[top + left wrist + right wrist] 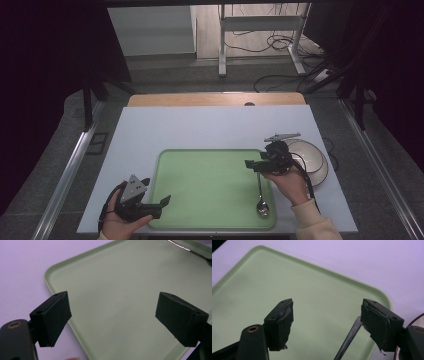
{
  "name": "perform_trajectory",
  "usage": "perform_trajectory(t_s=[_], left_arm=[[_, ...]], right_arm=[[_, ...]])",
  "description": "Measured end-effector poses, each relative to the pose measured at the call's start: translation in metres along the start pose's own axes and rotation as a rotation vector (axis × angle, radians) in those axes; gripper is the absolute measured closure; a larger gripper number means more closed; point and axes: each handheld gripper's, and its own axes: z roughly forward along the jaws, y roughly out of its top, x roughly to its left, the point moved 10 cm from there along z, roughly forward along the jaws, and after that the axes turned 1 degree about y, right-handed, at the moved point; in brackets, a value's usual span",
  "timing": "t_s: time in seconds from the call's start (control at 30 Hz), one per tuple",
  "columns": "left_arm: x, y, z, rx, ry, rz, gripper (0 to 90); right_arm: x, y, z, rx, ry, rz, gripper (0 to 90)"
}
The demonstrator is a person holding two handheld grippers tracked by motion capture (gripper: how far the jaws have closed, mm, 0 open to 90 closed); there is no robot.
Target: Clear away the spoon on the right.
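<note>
A pale table [215,125] carries a green tray [205,190] near the person's edge, and just off the tray's right side stands a white bowl [312,160], which the high view shows whole; in the right gripper view just a dark curve of its rim shows at the lower right corner. On the tray's right part lies a metal spoon [261,197], handle pointing away from the person, bowl end toward the near rim. The right gripper [254,164] hovers over the top of that handle with its jaws spread wide — the right gripper view shows the handle [348,340] lying free on the tray just inside the right-hand jaw, nothing pinched. The left gripper [162,204] sits at the tray's near left corner, jaws reaching over the rim; its own view shows them parted and empty above bare green — with the spoon's handle [186,249] far off at the upper right.
</note>
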Motion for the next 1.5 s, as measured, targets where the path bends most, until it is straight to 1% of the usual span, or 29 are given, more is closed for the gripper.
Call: perform_trajectory(t_s=[0.1, 0.13, 0.17, 0.23, 0.3, 0.33, 0.37, 0.43, 0.47, 0.5, 0.53, 0.63, 0.67, 0.73, 0.77, 0.8, 0.83, 0.87, 0.93, 0.97, 1.0, 1.03, 1.1, 1.13, 1.17, 1.23, 1.33, 1.43, 1.5], left_arm=[[0.0, 0.003, -0.001, -0.009, 0.0, 0.001, 12.4], [0.0, 0.002, -0.001, -0.011, 0.002, 0.001, 12.4], [0.0, 0.002, -0.001, -0.011, 0.002, 0.001, 12.4], [0.002, 0.0, -0.001, -0.007, 0.007, -0.003, 12.4], [0.004, -0.001, -0.001, -0.005, 0.01, -0.006, 12.4], [0.004, -0.001, -0.002, -0.009, 0.009, -0.006, 12.4], [0.004, 0.0, -0.002, -0.014, 0.008, -0.004, 12.3], [0.005, 0.002, -0.002, -0.023, 0.01, -0.005, 12.3], [0.005, 0.003, -0.002, -0.024, 0.011, -0.001, 12.3], [0.006, 0.004, 0.0, -0.024, 0.011, 0.001, 12.3], [0.006, 0.004, 0.0, -0.024, 0.011, 0.001, 12.3], [0.007, 0.003, 0.002, -0.017, 0.006, 0.006, 12.3], [0.006, 0.003, 0.001, -0.02, 0.004, 0.007, 12.3], [0.006, 0.005, 0.0, -0.025, 0.003, 0.01, 12.3], [0.005, 0.005, 0.0, -0.028, 0.003, 0.009, 12.3], [0.005, 0.006, 0.0, -0.03, 0.004, 0.009, 12.3], [0.006, 0.006, 0.0, -0.029, 0.007, 0.011, 12.3], [0.006, 0.006, 0.0, -0.029, 0.007, 0.011, 12.3], [0.006, 0.005, -0.001, -0.028, 0.01, 0.009, 12.3], [0.006, 0.006, -0.001, -0.028, 0.013, 0.008, 12.3], [0.007, 0.006, 0.0, -0.027, 0.015, 0.009, 12.3], [0.007, 0.005, 0.0, -0.025, 0.016, 0.009, 12.3], [0.007, 0.005, 0.002, -0.02, 0.017, 0.008, 12.3], [0.007, 0.004, 0.003, -0.016, 0.018, 0.009, 12.3], [0.007, 0.004, 0.003, -0.014, 0.017, 0.008, 12.3], [0.008, 0.004, 0.004, -0.012, 0.02, 0.007, 12.3], [0.008, 0.003, 0.005, -0.012, 0.021, 0.005, 12.3], [0.008, 0.003, 0.004, -0.01, 0.021, 0.007, 12.3], [0.008, 0.003, 0.004, -0.012, 0.021, 0.008, 12.4]], right_arm=[[0.0, 0.002, -0.005, -0.019, 0.02, -0.002, 26.1], [0.002, 0.006, -0.009, -0.046, 0.049, -0.023, 26.1], [0.002, 0.006, -0.009, -0.046, 0.049, -0.023, 26.1], [0.005, 0.008, -0.014, -0.071, 0.076, -0.059, 26.1], [0.006, 0.01, -0.02, -0.091, 0.072, -0.087, 26.1], [0.007, 0.011, -0.028, -0.12, 0.069, -0.118, 26.1], [0.007, 0.012, -0.032, -0.133, 0.071, -0.129, 26.1], [0.008, 0.012, -0.04, -0.157, 0.09, -0.136, 26.2], [0.008, 0.012, -0.04, -0.157, 0.09, -0.136, 26.2], [0.009, 0.01, -0.048, -0.176, 0.112, -0.134, 25.2], [0.009, 0.01, -0.048, -0.176, 0.112, -0.134, 25.2], [0.008, 0.006, -0.061, -0.207, 0.103, -0.153, 24.0], [0.007, 0.001, -0.07, -0.23, 0.1, -0.164, 22.4], [0.007, -0.001, -0.072, -0.24, 0.097, -0.172, 22.3], [0.005, -0.005, -0.077, -0.253, 0.085, -0.175, 22.1], [0.004, -0.009, -0.081, -0.264, 0.081, -0.175, 21.8], [0.001, -0.018, -0.088, -0.276, 0.071, -0.171, 21.7], [0.001, -0.018, -0.088, -0.276, 0.071, -0.171, 21.7], [-0.003, -0.026, -0.095, -0.289, 0.064, -0.168, 21.7], [-0.009, -0.034, -0.101, -0.302, 0.054, -0.161, 21.7], [-0.009, -0.034, -0.101, -0.302, 0.054, -0.161, 21.7], [-0.018, -0.043, -0.105, -0.307, 0.036, -0.142, 21.7], [-0.028, -0.051, -0.106, -0.3, 0.012, -0.115, 21.8], [-0.028, -0.051, -0.106, -0.3, 0.012, -0.115, 21.8], [-0.033, -0.055, -0.106, -0.294, -0.003, -0.098, 21.7], [-0.04, -0.064, -0.105, -0.292, -0.004, -0.084, 21.8], [-0.039, -0.065, -0.106, -0.298, 0.01, -0.089, 21.8], [-0.037, -0.064, -0.106, -0.297, 0.013, -0.1, 21.8], [-0.032, -0.064, -0.104, -0.291, 0.024, -0.115, 21.8]])
